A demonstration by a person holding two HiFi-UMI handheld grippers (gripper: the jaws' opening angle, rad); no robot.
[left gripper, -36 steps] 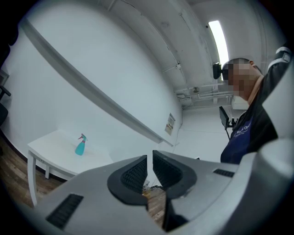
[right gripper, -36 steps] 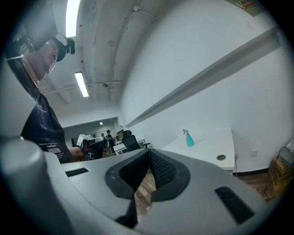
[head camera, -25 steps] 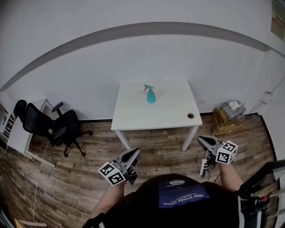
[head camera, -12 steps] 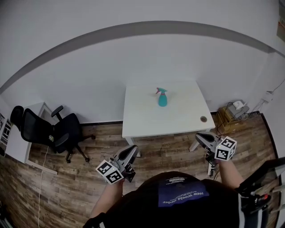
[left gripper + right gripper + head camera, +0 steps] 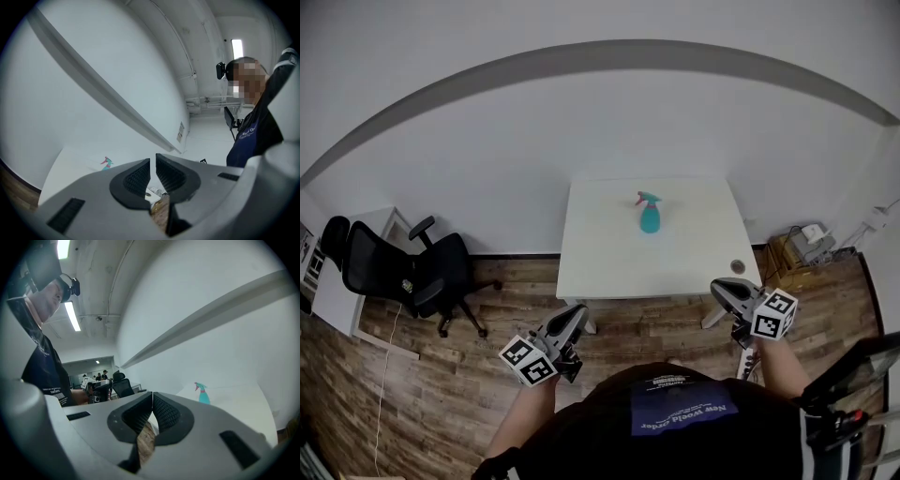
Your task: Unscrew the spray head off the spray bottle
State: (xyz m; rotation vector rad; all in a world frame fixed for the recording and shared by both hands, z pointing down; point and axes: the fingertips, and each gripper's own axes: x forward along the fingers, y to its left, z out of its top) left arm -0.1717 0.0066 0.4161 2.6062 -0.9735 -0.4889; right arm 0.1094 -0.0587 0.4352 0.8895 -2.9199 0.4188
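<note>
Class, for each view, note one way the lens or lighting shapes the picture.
Head view: the wide lens bends the wall trim into an arc; light is even, the spray bottle on the table sharp. Left gripper view: round dark border, the left gripper looms large, the spray bottle tiny. Right gripper view: same round border; a ceiling light glares white.

The spray bottle (image 5: 650, 217) looks like smooth teal plastic; the table (image 5: 609, 262) is matt white, the floor (image 5: 422, 375) grained wood planks. On the left gripper (image 5: 153, 158), the pads (image 5: 135, 180) are black and finely ribbed — its shell matt grey plastic.
</note>
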